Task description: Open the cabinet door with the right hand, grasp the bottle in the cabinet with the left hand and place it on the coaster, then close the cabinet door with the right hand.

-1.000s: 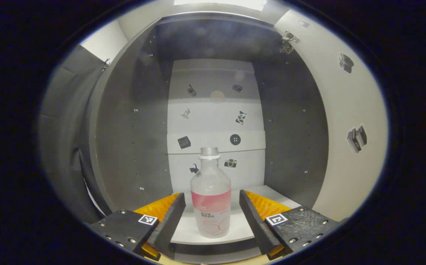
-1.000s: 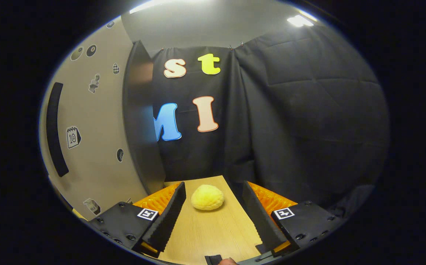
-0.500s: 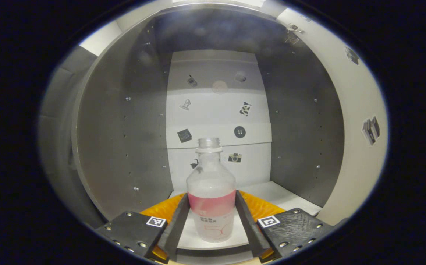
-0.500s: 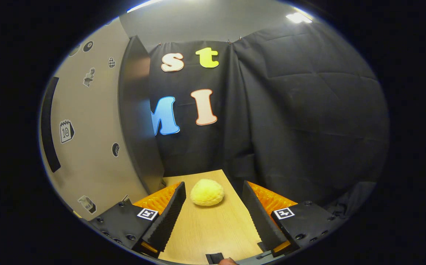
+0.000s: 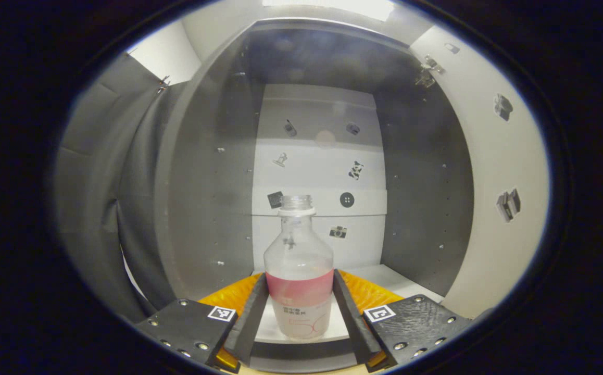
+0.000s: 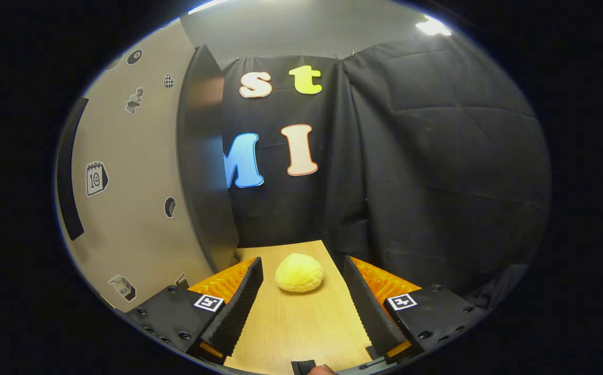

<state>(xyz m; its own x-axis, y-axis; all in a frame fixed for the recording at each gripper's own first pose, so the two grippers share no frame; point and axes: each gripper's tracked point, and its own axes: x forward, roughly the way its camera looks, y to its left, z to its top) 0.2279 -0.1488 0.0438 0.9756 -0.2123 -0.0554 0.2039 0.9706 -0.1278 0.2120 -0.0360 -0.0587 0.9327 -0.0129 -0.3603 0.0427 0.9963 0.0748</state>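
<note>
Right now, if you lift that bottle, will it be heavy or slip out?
Probably light: the bottle looks see-through and mostly empty. Its smooth round sides could slip, though the left gripper pinches it at the label. Tall and narrow, it may tip if bumped.

I can make out a large "50" in thin pink strokes low on the bottle (image 5: 298,291) label, beneath small characters too fine for me to read. On the cabinet door (image 6: 124,208), a calendar sticker (image 6: 96,178) shows "10". Square black-and-white coded markers sit on each gripper's finger mounts; I can't decode them.
</note>
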